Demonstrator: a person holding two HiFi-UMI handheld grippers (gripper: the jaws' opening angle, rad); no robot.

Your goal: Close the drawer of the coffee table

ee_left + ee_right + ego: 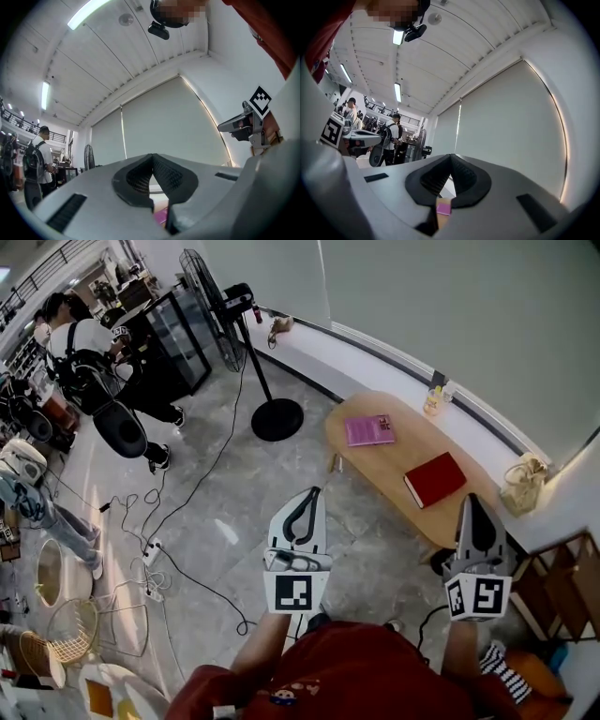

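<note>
Left tool point(312, 493) and right tool point(472, 500) are both closed on nothing; lower one toward the surface point(398, 463) at centre right and push its unseen drawer squarely.

Bright, even light comes through the blind point(511, 131) and from ceiling strips point(89, 11); shadows are soft, and edges are fisheye-bent with dark corners.

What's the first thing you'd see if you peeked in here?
The grey left gripper and right gripper stick out in front, jaws shut. Past them an oval wooden coffee table stands by the wall, with a red book and a pink book lying on it.
</note>
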